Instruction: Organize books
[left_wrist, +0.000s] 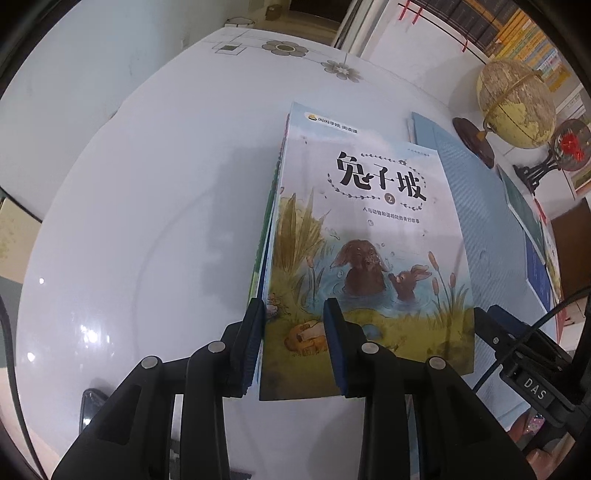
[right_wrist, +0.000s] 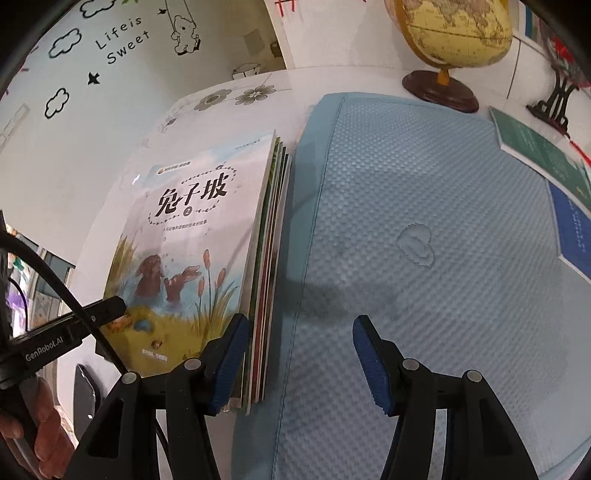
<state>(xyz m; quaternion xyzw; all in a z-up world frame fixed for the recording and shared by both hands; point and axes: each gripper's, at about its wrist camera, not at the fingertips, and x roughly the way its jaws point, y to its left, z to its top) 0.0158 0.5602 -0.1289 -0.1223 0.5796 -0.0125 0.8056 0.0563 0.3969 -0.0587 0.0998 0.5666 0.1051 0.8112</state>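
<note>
My left tool (left_wrist: 293, 308) straddles the left edge of the thin illustrated paperback stack (left_wrist: 365, 236), unclenched; my right tool (right_wrist: 299, 325) flanks its right edge, released.

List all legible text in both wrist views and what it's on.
"兔子坡" and a circled "2": cover of the top book of the stack.
"Life is Sweet": wall decal.
"DAS": label on the right hand-held gripper, seen from the left wrist.
"GenRobot.AI": body of the left hand-held gripper, seen from the right wrist.
Too small or blurred: the cover's logo line and subtitle, the green book, the blue book.
</note>
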